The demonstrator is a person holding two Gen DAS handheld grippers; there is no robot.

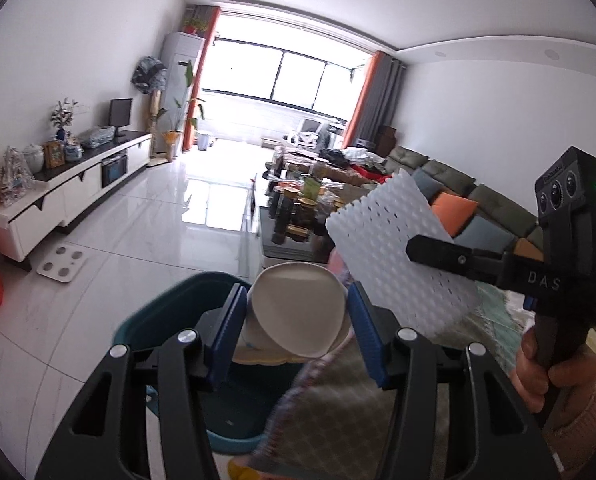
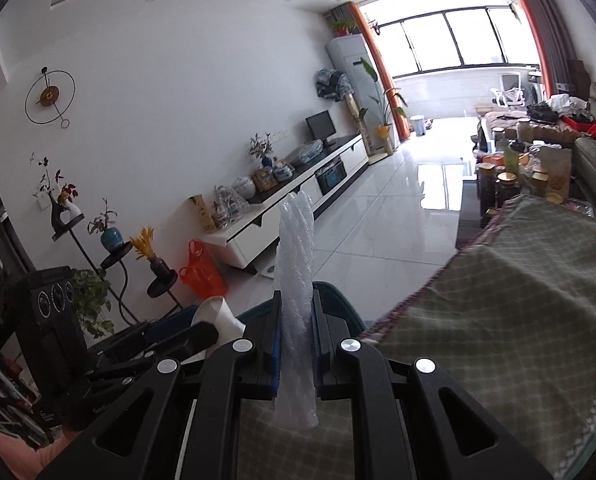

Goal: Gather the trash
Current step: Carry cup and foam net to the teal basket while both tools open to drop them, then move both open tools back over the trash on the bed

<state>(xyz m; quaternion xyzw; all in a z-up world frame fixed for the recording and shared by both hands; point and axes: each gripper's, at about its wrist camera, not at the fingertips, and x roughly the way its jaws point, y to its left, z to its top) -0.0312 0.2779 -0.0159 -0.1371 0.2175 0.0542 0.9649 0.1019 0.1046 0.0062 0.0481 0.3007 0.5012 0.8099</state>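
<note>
My left gripper point(image 1: 298, 316) is shut on a squashed white paper cup point(image 1: 300, 312) and holds it above a teal bin point(image 1: 166, 312). My right gripper point(image 2: 296, 344) is shut on a white foam packing sheet point(image 2: 296, 280), seen edge-on. In the left wrist view that sheet point(image 1: 394, 248) shows flat, pinched by the right gripper point(image 1: 438, 250) just right of the cup. In the right wrist view the cup point(image 2: 218, 316) sits in the left gripper point(image 2: 186, 338) at lower left, beside the bin's rim point(image 2: 338, 292).
A table with a green checked cloth point(image 2: 498, 300) lies to the right of the bin. A cluttered coffee table point(image 1: 306, 200) and sofa point(image 1: 458, 192) stand behind. A white TV cabinet point(image 1: 78, 184), a scale point(image 1: 62, 264) and an orange bag point(image 2: 200, 268) are on the left.
</note>
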